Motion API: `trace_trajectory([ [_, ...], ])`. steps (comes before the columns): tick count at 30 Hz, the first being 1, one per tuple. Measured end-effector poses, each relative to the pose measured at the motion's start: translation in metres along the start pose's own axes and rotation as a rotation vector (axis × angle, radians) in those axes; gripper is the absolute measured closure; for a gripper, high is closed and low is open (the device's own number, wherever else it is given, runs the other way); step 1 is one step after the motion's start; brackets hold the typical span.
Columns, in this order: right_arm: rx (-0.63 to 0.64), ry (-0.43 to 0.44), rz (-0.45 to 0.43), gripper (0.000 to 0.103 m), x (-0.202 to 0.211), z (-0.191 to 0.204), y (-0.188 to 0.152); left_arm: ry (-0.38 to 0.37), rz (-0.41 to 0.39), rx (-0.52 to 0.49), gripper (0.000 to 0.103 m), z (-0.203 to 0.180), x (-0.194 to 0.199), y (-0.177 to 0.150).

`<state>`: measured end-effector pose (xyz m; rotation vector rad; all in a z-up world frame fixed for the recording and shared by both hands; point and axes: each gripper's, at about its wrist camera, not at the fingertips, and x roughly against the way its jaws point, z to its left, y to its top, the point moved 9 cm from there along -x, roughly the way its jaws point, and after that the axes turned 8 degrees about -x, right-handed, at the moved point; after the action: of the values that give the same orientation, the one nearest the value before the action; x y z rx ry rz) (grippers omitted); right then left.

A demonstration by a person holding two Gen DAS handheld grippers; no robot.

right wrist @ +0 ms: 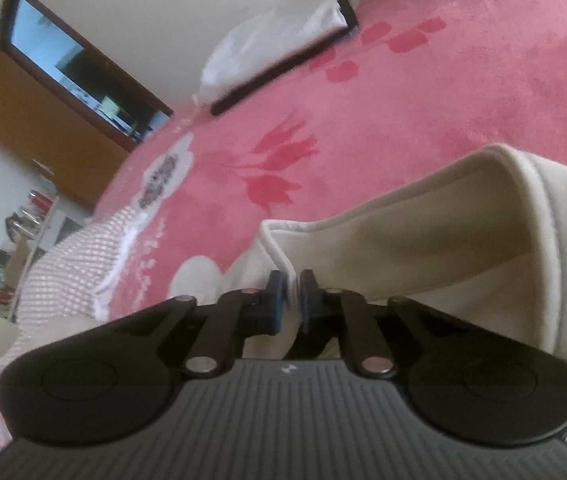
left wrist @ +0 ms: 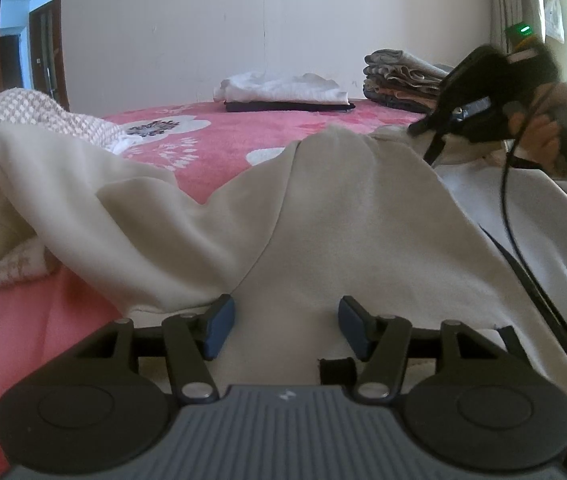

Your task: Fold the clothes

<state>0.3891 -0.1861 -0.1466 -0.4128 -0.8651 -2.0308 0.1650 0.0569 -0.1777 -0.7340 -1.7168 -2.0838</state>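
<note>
The cream garment (left wrist: 323, 216) lies spread on the pink flowered bed (left wrist: 219, 140). Nearest, the left tool (left wrist: 286, 330) rests over its hem, blue pads apart with cloth between them but not pinched. At the garment's far edge, the right tool (right wrist: 288, 300) is clamped tight on a seamed fold. Beyond the garment sit a folded white-on-black pile (left wrist: 283, 94) and a taller folded stack (left wrist: 403, 80) by the wall. No readable writing shows anywhere.

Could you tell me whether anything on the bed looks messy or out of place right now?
Only the cream garment, which lies rumpled and bunched on the pink blanket; the folded piles behind look tidy.
</note>
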Motion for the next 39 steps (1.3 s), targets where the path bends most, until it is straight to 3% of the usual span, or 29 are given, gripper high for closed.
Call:
trace_trajectory([
  [4, 0.037, 0.049, -0.077, 0.100, 0.044, 0.015, -0.007, -0.004, -0.002, 0.005, 0.043, 0.001, 0.000, 0.000],
  [7, 0.151, -0.090, -0.097, 0.100, 0.047, 0.000, -0.016, -0.003, -0.002, 0.002, 0.043, 0.000, 0.000, 0.000],
  [10, 0.223, -0.229, -0.070, 0.100, 0.022, -0.026, -0.021, 0.000, -0.001, -0.003, 0.043, 0.000, 0.000, 0.000],
  [17, 0.471, -0.357, -0.088, 0.095, -0.016, -0.008, -0.021, 0.001, 0.001, -0.007, 0.042, -0.001, 0.000, 0.000],
  [20, 0.424, -0.342, -0.144, 0.093, 0.004, -0.002, -0.005, -0.002, 0.000, -0.001, 0.042, -0.001, 0.001, 0.000],
  [23, 0.320, -0.268, -0.229, 0.093, 0.036, 0.005, 0.010, -0.006, -0.002, 0.004, 0.042, -0.001, 0.001, -0.001],
  [27, 0.298, -0.157, -0.169, 0.093, 0.052, 0.017, -0.002, -0.008, -0.003, 0.005, 0.041, -0.001, 0.001, -0.002],
  [30, 0.394, -0.138, -0.086, 0.093, 0.035, 0.027, -0.019, -0.009, -0.003, 0.007, 0.041, -0.002, 0.002, -0.002],
  [32, 0.395, -0.122, -0.035, 0.093, 0.010, 0.032, -0.024, -0.010, -0.004, 0.008, 0.041, -0.002, 0.002, -0.002],
  [34, 0.392, -0.160, -0.005, 0.093, -0.022, 0.026, -0.024, -0.011, -0.004, 0.009, 0.041, -0.002, 0.002, -0.002],
  [36, 0.438, -0.211, 0.005, 0.100, -0.049, 0.014, -0.027, -0.012, -0.005, 0.010, 0.041, -0.002, 0.002, -0.002],
  [39, 0.422, -0.225, -0.013, 0.101, -0.047, 0.018, -0.025, -0.013, -0.005, 0.011, 0.041, -0.002, 0.003, -0.002],
])
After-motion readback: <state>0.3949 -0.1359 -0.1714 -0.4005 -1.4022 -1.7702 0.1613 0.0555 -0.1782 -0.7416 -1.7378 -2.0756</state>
